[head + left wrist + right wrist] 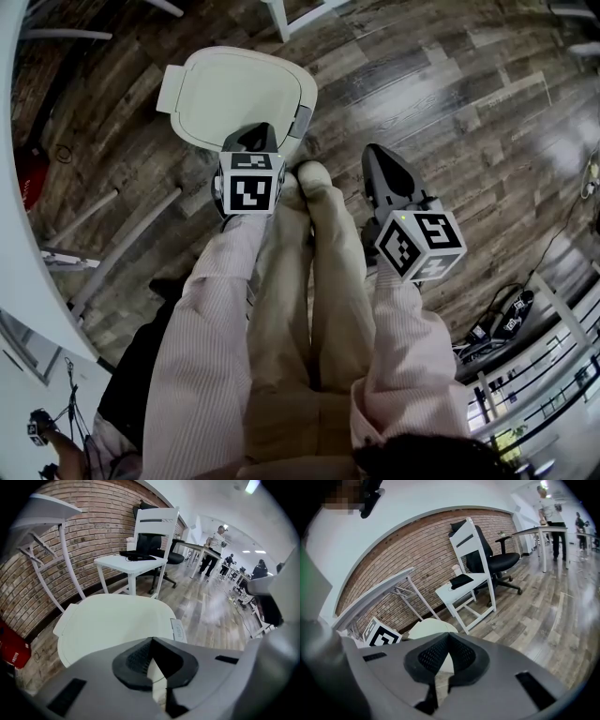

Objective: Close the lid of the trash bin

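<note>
Both jaws together, empty, left gripper (251, 139) at near edge of lid (234, 94), right gripper (382, 164) over open floor (459, 122)

Red brick wall (93, 531), dark wood plank floor (450, 112), white chair (112, 564), black office chair (501, 562)

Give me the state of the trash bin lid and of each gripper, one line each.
trash bin lid: down flat, looks closed.
left gripper: fingers shut, nothing between them, at the lid's near edge.
right gripper: fingers shut, empty, over the floor, clear of the lid.
</note>
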